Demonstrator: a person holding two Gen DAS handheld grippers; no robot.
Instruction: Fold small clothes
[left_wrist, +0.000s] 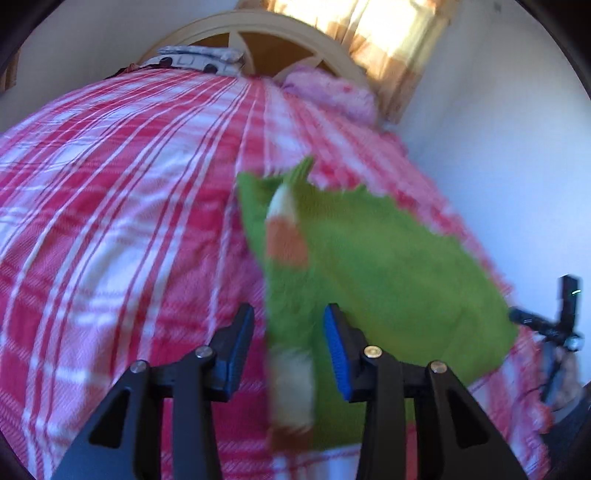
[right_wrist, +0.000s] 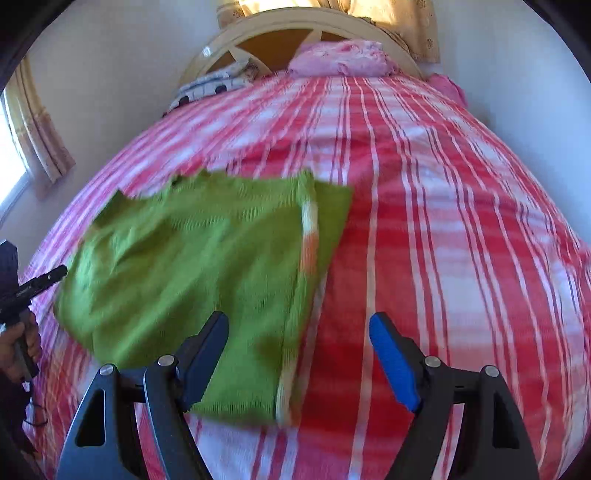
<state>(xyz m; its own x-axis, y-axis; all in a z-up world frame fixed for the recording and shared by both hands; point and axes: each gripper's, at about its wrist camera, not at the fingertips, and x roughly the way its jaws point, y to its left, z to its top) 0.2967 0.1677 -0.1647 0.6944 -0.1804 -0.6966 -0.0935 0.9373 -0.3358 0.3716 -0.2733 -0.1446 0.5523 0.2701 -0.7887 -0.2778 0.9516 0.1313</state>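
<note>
Red-checked bedspread (right_wrist: 424, 206) bears a folded green garment (right_wrist: 192, 280); left gripper (left_wrist: 290, 347) and right gripper (right_wrist: 299, 354) both spread, empty.

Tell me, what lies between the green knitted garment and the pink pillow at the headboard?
Only bare red-and-white checked bedspread separates the green knitted garment from the pink pillow, clearest in the right wrist view.

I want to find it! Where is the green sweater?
The green sweater lies flat on the red plaid bedspread, left of middle in the right wrist view, at the foot end, far from the pink pillow.
</note>
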